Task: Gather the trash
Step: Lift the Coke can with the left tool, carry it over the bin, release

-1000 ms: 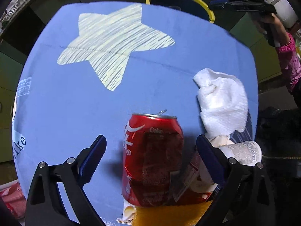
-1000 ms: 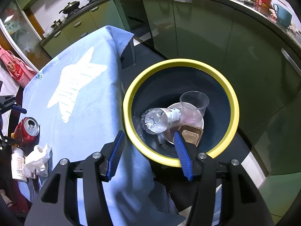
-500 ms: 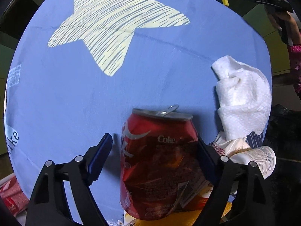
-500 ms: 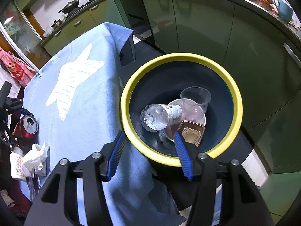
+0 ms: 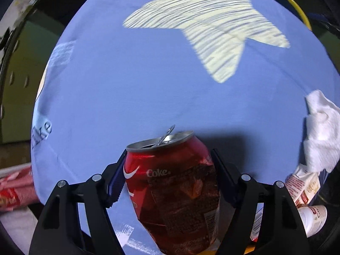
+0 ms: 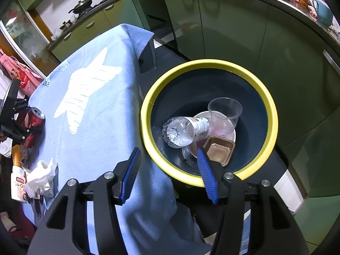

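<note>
A dented red Coke can (image 5: pixel 172 189) is seen clamped between the two fingers of the left gripper (image 5: pixel 170 182), the blue pads pressed against its sides; the can is tilted, its opened top leaning up and away from the camera, its long axis running roughly along the fingers. In the right wrist view the same can (image 6: pixel 34 119) is found at the far left end of the blue star-printed cloth (image 6: pixel 95 110), held over the cloth's near edge (whether its base touches the cloth cannot be told). The yellow-rimmed bin (image 6: pixel 274 125) is placed off the opposite end of the table, so the can's destination is judged to lie forward and to the right of the left gripper, across the whole length of the star. The right gripper (image 6: pixel 170 170) is held with jaws apart and nothing between them, poised just above the bin's near rim; it is much nearer the bin, while the left one is the only one at the can. In the bin a plastic bottle (image 6: pixel 184 129), a clear cup (image 6: pixel 225 112) and a foil tray (image 6: pixel 218 150) are already lying. A crumpled white tissue (image 5: pixel 320 131) and a small white bottle (image 5: pixel 312 218) are left on the table to the right of the held can. The left gripper is angled down over the table.
</note>
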Tool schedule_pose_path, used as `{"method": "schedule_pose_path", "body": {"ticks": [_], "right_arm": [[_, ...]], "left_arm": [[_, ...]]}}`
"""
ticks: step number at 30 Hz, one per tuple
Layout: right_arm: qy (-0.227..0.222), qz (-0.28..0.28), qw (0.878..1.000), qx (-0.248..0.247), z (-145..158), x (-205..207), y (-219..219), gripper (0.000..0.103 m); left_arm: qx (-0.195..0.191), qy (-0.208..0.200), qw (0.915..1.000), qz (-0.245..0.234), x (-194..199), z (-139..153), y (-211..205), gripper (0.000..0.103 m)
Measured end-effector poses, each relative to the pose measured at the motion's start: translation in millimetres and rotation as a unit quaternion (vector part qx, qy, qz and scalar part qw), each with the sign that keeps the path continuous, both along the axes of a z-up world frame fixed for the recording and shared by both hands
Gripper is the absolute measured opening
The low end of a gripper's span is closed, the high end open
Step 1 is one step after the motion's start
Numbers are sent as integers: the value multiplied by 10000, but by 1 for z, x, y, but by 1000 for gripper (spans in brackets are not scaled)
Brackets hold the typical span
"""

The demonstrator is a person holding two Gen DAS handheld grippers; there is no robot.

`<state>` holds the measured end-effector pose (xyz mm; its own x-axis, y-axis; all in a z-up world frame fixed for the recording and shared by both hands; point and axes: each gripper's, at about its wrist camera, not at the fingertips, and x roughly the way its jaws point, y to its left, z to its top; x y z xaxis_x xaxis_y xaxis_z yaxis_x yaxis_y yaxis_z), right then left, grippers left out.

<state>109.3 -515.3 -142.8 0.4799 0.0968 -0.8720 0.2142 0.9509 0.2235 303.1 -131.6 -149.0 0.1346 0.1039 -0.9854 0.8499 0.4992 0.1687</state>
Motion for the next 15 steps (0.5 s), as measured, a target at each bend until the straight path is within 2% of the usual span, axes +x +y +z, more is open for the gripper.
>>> {"method": "schedule_pose_path", "body": {"ticks": [4,8,11,12,15], "right_arm": [[7,-6,10000,6,1,0,-2,55],[-1,39,10000,54,-2,4,0,55],[-18,109,9999,91,-3,6,4,55],[-24,130,9999,95,-3,6,5,55],[-58,150,9998,91,-1,5,6,55]], "left_arm": [[90,53,9981,605,8,7,16,88],[93,300,9957,875,6,9,31,88],[201,324,9958,831,-1,4,33,79],[221,325,9956,848,-4,3,36,71],[201,248,9954,898,-8,3,40,70]]}}
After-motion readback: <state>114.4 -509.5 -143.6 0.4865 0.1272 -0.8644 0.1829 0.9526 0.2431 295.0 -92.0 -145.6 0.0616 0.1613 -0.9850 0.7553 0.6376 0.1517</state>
